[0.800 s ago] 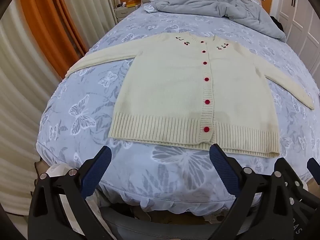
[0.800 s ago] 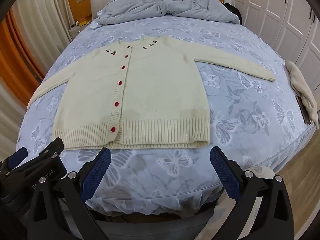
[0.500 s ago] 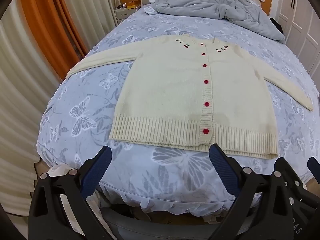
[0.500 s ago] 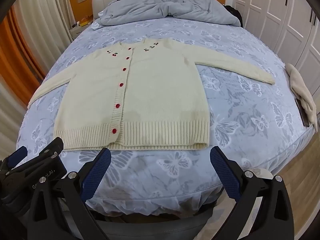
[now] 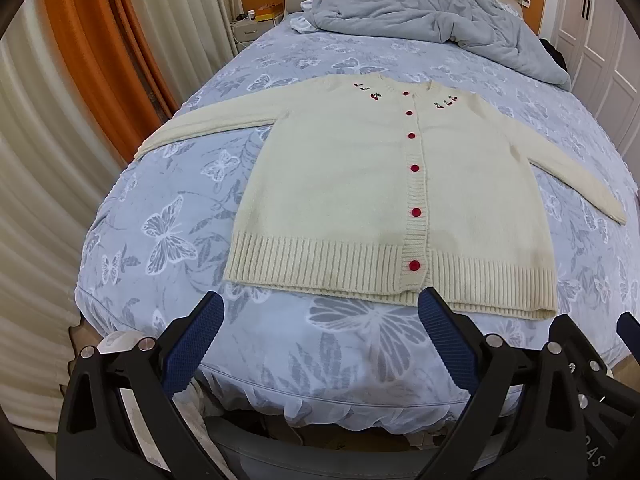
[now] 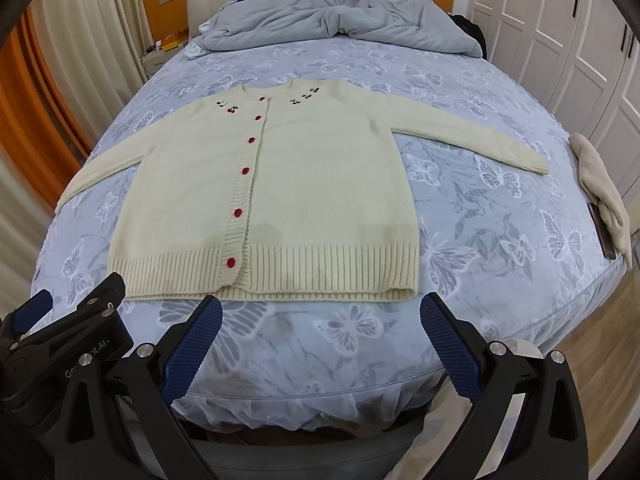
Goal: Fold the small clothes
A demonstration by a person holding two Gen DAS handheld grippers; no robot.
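A cream knitted cardigan (image 5: 352,184) with red buttons and cherry embroidery lies flat and buttoned on the bed, both sleeves spread outward; it also shows in the right wrist view (image 6: 320,184). My left gripper (image 5: 320,308) is open and empty, hovering in front of the ribbed hem near the bed's foot. My right gripper (image 6: 320,312) is open and empty, also just short of the hem. The left gripper's body shows at the lower left of the right wrist view (image 6: 68,340).
The bed (image 5: 160,184) has a blue butterfly sheet. A rumpled grey duvet (image 5: 432,12) lies at the headboard. A beige cloth (image 6: 604,192) and a dark flat object lie at the bed's right edge. Curtains (image 5: 60,140) hang left; white wardrobes (image 6: 580,40) stand right.
Both grippers have tilted or moved slightly, so the cardigan sits a little lower and closer in both views. The cardigan itself has not moved. Both jaws stay open.
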